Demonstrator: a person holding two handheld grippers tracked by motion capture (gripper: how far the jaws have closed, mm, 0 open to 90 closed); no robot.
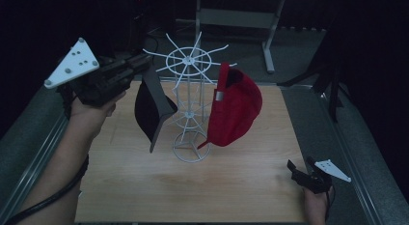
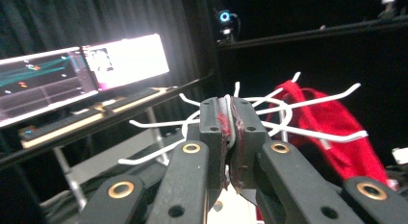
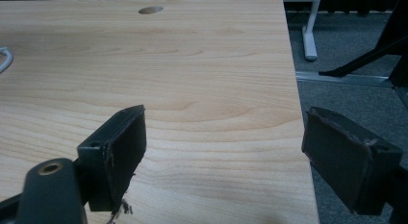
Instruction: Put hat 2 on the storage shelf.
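Black cap [image 1: 150, 108], hanging by its edge from the clamped jaws of the left gripper [image 1: 144, 64], raised above the table [image 1: 144, 186] just left of the white wire rack [image 1: 189, 90]; dark brim pointing down toward the wood. Seen from the left gripper view: pads pressed together on a thin light edge of the cap [image 2: 230, 123], wire arms of the rack [image 2: 308, 132] spreading just behind. Red cap [image 1: 234, 109] hung on the right side of the rack. Right gripper [image 1: 301, 174] low at the table's right edge, well apart from the rack, jaws standing wide apart over bare wood [image 3: 192, 89], nothing between them.
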